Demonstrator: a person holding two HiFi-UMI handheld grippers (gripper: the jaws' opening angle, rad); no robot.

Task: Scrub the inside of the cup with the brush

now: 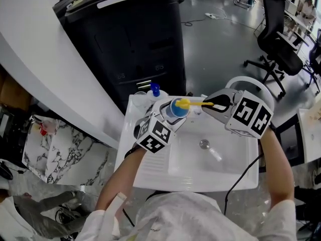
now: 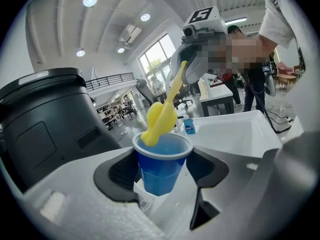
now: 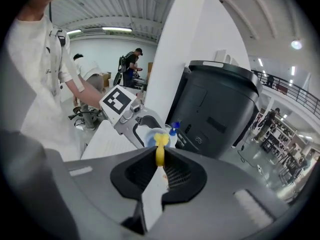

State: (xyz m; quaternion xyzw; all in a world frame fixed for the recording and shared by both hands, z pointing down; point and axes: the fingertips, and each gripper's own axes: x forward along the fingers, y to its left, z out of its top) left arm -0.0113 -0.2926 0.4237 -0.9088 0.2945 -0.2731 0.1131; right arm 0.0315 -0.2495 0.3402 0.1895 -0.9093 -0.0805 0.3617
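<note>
Left gripper view: the cup (image 2: 161,156) is clamped upright between the jaws of the left gripper (image 2: 164,175). The brush (image 2: 161,119) is pinched by its handle in the narrow jaws of the right gripper (image 3: 159,166), its head dipped at the cup's rim, above the back left corner of the sink (image 1: 200,170).

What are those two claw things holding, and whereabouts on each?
The left gripper holds the blue cup by its sides; the right gripper pinches the yellow brush by its handle.

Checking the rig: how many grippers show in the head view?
2. The left gripper holds the blue cup over the white sink; the right gripper, beside it, holds the yellow brush at the cup's mouth. None seems hidden.
</note>
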